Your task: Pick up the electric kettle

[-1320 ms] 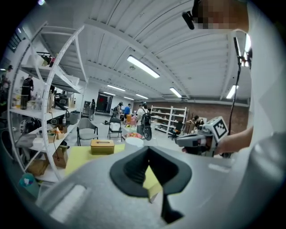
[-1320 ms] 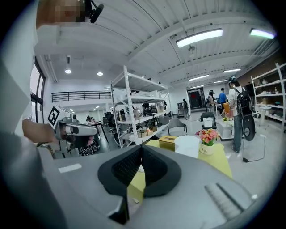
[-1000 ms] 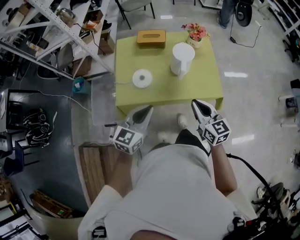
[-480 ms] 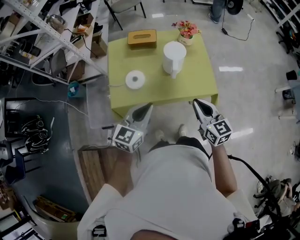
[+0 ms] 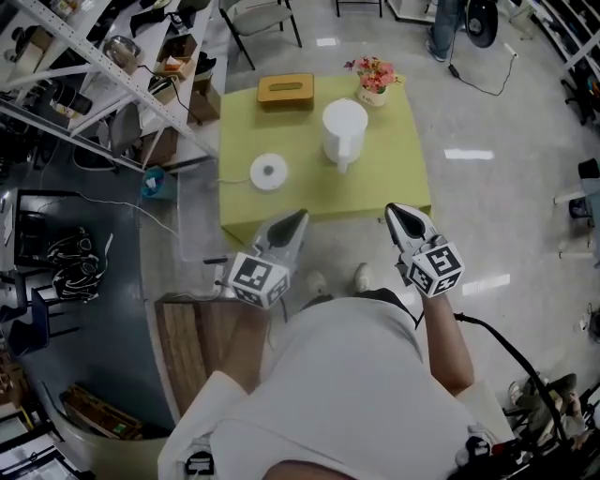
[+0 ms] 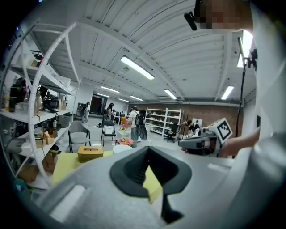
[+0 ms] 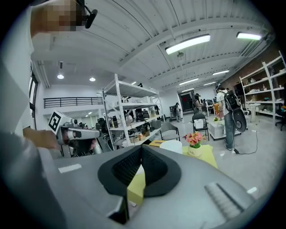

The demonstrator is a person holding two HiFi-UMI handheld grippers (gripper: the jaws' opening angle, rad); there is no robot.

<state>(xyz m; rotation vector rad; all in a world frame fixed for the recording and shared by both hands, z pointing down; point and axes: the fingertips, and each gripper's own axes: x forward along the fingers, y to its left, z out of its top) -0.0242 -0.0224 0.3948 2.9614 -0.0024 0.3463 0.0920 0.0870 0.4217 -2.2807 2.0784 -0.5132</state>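
Note:
The white electric kettle (image 5: 344, 131) stands upright on the yellow-green table (image 5: 309, 192), right of centre. Its round white base (image 5: 268, 172) lies apart from it, to the left. My left gripper (image 5: 299, 217) and right gripper (image 5: 393, 209) hover side by side at the table's near edge, well short of the kettle. Both are shut and hold nothing. In the left gripper view the kettle (image 6: 121, 148) peeks over the closed left gripper (image 6: 148, 148). In the right gripper view the kettle (image 7: 173, 145) stands just right of the closed right gripper (image 7: 142, 146).
A brown tissue box (image 5: 286, 89) and a pot of pink flowers (image 5: 373, 75) sit at the table's far edge. A metal shelving rack (image 5: 103, 66) lines the left side. A folding chair (image 5: 253, 19) stands behind the table, and a wooden pallet (image 5: 192, 337) lies on the floor at lower left.
Both grippers have moved forward toward the table as the person stepped, staying side by side and shut. The kettle and its base have not moved.

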